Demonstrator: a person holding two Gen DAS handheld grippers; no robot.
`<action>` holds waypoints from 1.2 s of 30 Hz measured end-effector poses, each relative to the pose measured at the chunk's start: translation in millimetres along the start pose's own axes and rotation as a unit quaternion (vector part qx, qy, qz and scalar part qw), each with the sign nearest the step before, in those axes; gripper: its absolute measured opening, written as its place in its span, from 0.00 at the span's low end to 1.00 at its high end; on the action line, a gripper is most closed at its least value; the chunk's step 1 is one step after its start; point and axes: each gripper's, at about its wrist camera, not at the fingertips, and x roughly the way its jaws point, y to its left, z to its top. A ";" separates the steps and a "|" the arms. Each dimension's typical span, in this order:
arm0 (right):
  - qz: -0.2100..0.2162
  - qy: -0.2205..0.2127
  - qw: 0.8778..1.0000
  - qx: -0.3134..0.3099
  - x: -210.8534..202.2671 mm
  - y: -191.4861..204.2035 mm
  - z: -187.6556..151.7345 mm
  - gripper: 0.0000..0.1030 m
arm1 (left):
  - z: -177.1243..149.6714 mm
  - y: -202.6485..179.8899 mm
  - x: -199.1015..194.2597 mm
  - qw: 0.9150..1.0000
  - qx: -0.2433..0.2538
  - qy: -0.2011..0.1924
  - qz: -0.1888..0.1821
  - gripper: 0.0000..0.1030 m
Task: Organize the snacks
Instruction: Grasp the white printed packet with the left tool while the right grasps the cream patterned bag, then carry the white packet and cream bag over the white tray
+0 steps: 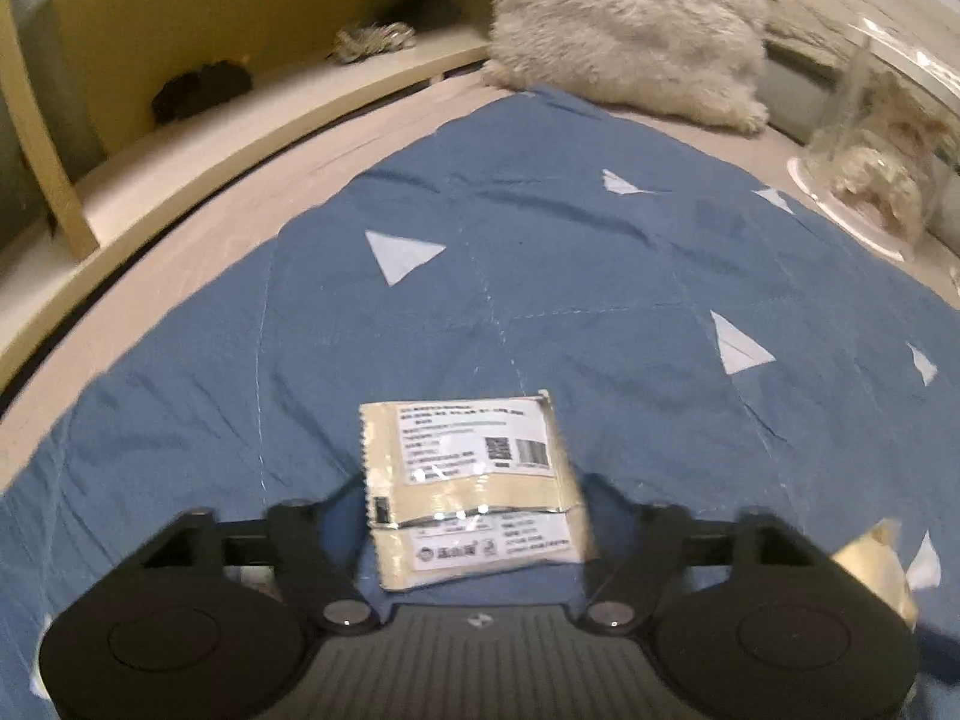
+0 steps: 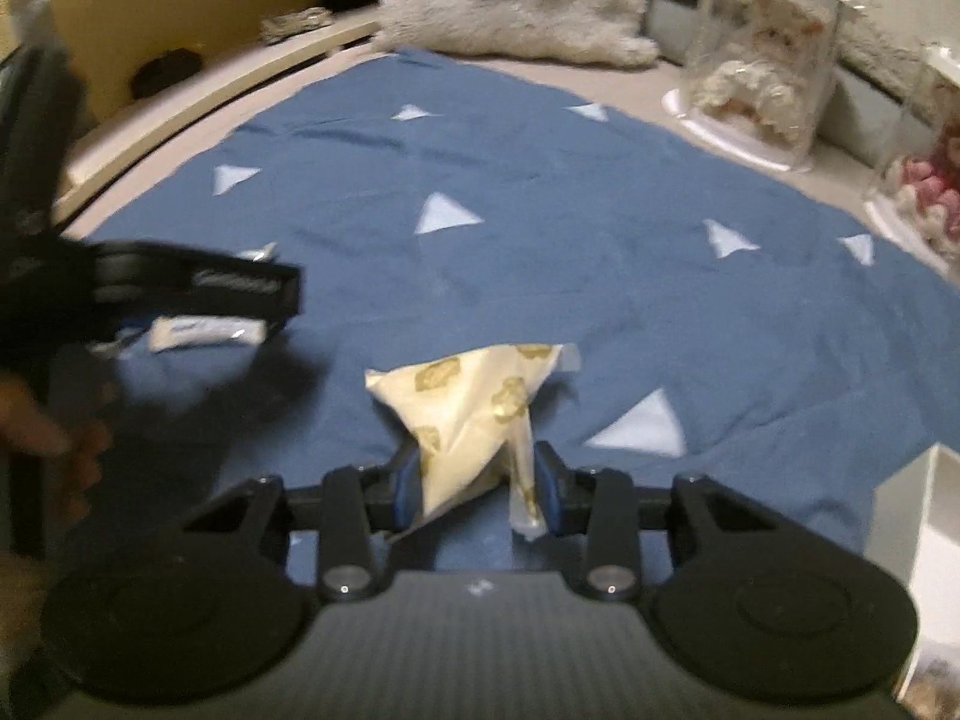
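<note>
Right wrist: gripper (image 2: 474, 489) pinching packet (image 2: 474, 414) (blanket (image 2: 600, 300) clear ahead).

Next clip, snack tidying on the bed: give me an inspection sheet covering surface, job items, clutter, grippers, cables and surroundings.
Surface: blue quilt with pale triangles, wrinkled.
Job's things: flat cream snack packet, label side up; cream snack bag with gold print; white box at the right edge.
Clutter: nothing seen.
Grippers: left gripper, jaws at the flat packet's sides, contact hidden; right gripper, blue pads pressed on the gold-print bag.
Cables: nothing seen.
Surroundings: grey fluffy cushion, clear display cases holding soft items, pale shelf ledge.
</note>
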 end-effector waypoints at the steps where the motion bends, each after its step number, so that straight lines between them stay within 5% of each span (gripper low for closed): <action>1: -0.005 0.002 1.000 -0.007 4.6 1.9 1.5 0.50 | -0.4 0.4 -1.1 1.000 0.005 -0.001 -0.006 0.63; 11: -0.014 0.000 1.000 0.009 14.8 -1.4 13.7 0.42 | -2.4 6.7 -25.3 0.998 0.008 -0.011 -0.053 0.57; 36: -0.069 -0.103 0.982 0.145 -135.1 -37.6 -33.9 0.42 | -37.0 -33.1 -174.1 0.969 0.131 -0.082 -0.193 0.57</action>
